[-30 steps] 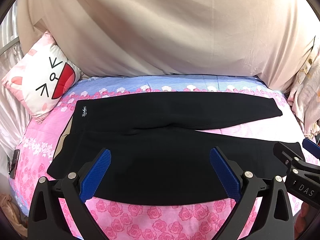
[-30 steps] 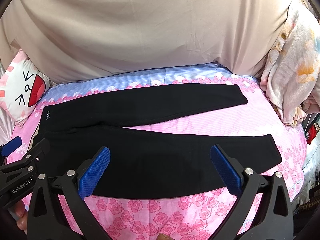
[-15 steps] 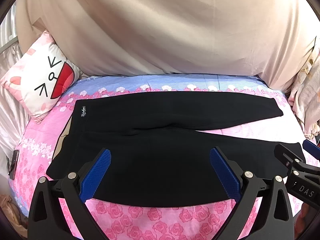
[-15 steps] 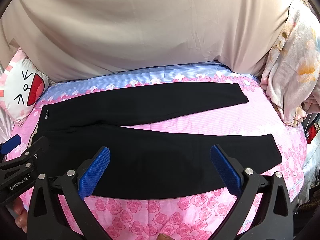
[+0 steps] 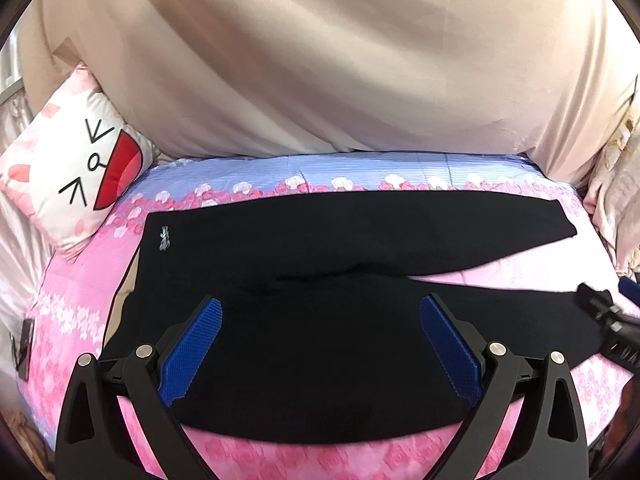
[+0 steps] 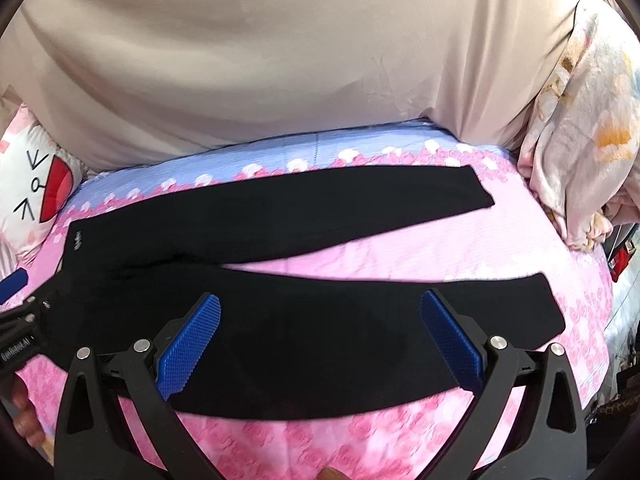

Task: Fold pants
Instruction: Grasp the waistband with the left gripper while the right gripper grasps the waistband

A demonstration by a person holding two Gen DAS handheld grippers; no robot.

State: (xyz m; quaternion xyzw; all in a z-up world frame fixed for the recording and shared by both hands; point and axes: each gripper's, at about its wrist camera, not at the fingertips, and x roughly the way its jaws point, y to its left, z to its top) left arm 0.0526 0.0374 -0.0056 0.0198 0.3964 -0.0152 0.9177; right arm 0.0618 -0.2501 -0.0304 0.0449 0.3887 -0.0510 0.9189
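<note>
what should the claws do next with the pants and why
Probably lower both open claws, left and right, onto the near leg's front edge and pinch it. The black pants lie flat and unfolded on the pink sheet, legs splayed apart, neither claw holding fabric.

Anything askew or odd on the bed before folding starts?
Nothing stands out. The black pants lie flat on the pink floral sheet, legs spread apart, unfolded. Both tools, left and right, hover open above them.

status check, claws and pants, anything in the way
Left claw open, right claw open, both empty. Black pants flat on bed, legs spread, unfolded. Nothing on them; pillow off to the side.
</note>
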